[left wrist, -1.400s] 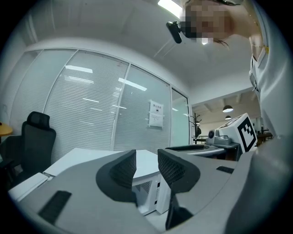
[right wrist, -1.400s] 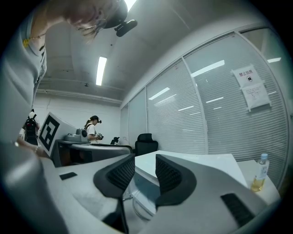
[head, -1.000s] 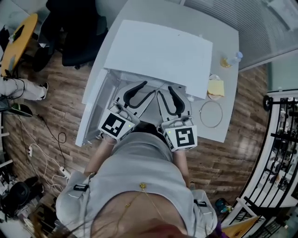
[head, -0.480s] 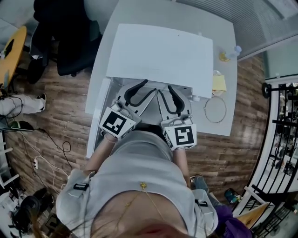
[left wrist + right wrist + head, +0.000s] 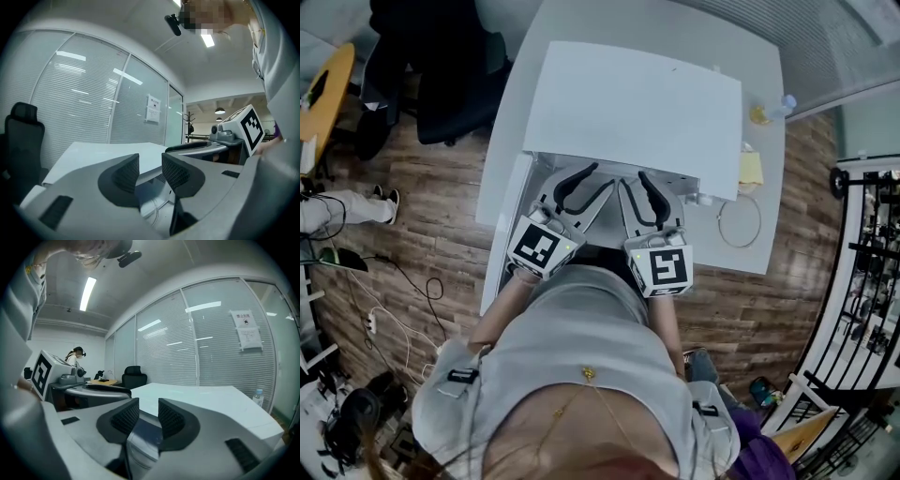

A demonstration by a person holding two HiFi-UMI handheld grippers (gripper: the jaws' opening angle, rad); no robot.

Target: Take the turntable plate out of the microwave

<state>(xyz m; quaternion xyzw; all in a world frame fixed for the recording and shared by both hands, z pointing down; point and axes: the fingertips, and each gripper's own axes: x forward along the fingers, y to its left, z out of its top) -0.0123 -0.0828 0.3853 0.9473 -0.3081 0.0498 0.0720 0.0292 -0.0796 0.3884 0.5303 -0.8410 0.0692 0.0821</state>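
Left tongs (image 5: 151,171) and right tongs (image 5: 148,417) half-open, both empty, side by side. The microwave (image 5: 628,103) mouth faces them, long side across, door (image 5: 502,234) swung left.

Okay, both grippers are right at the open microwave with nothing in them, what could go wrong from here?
1. The left gripper and right gripper sit close side by side at the microwave opening; they could knock each other or its top edge going in.
2. Both have their jaws apart and empty, and the plate isn't clearly in view; a pinch on one rim might let it tip or slip.
3. The open door stands beside the left gripper and could get bumped.
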